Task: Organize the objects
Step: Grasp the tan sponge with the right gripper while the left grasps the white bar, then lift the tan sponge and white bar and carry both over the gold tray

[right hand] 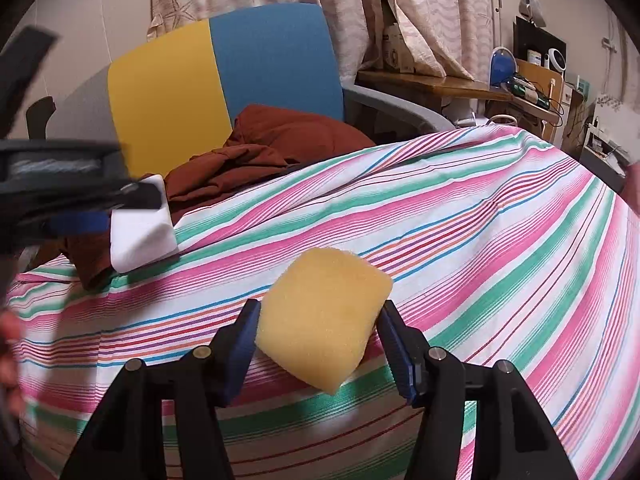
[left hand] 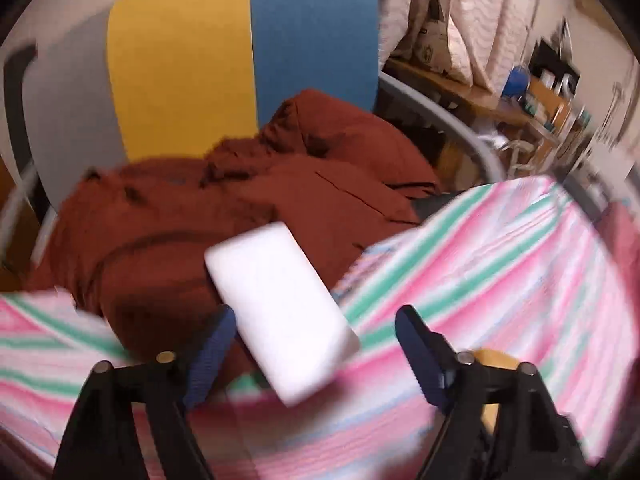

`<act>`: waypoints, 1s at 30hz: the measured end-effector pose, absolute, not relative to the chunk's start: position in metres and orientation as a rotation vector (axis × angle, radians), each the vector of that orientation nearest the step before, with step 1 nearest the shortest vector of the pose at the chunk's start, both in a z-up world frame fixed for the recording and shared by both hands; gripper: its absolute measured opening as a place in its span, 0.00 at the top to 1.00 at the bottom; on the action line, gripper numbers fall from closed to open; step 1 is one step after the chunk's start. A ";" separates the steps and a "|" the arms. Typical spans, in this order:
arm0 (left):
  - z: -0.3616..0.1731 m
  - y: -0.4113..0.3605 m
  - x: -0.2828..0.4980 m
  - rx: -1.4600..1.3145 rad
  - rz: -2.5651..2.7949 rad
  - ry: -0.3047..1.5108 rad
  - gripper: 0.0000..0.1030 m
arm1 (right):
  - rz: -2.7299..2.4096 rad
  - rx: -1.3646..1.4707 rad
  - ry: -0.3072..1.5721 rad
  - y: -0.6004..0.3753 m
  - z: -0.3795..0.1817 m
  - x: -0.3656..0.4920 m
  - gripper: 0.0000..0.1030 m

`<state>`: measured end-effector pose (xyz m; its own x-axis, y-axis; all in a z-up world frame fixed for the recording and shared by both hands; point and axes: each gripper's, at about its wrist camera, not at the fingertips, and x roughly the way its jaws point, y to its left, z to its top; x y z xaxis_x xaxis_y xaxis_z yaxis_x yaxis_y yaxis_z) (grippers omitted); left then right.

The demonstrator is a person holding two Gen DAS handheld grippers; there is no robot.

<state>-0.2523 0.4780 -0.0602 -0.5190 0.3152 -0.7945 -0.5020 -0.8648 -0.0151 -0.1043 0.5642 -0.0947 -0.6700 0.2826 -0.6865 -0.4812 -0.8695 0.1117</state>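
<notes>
With the left gripper (left hand: 316,320) spread wide around a white block (left hand: 280,312) at the near left edge of the striped cloth (left hand: 500,264), and the right gripper (right hand: 318,332) pinching a yellow sponge (right hand: 324,316), I'd set both down squarely, side by side.

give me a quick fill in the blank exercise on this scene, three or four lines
1. The right gripper is shut on a ____ sponge.
2. The left gripper is open around a block coloured ____.
3. The cloth below both grippers has a ____ pattern.
4. The crumpled garment on the chair is ____.

Missing words: yellow; white; striped; brown
</notes>
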 end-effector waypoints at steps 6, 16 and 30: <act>-0.084 0.485 -0.269 -1.171 2.418 0.345 0.18 | 2.514 -0.942 0.434 0.568 -0.096 -0.103 0.42; -0.099 0.459 -0.275 -1.199 2.423 0.204 0.33 | 2.509 -0.935 0.388 0.562 -0.096 -0.104 0.42; -0.097 0.454 -0.199 -0.942 2.418 0.288 0.39 | 2.522 -0.869 0.330 0.556 -0.088 -0.099 0.42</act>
<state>-0.1992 0.4538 -0.0965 -0.6199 0.3946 -0.6782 -0.5429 -0.8397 0.0077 -0.0990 0.5560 -0.0878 -0.7006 0.3357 -0.6296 -0.4865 -0.8703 0.0774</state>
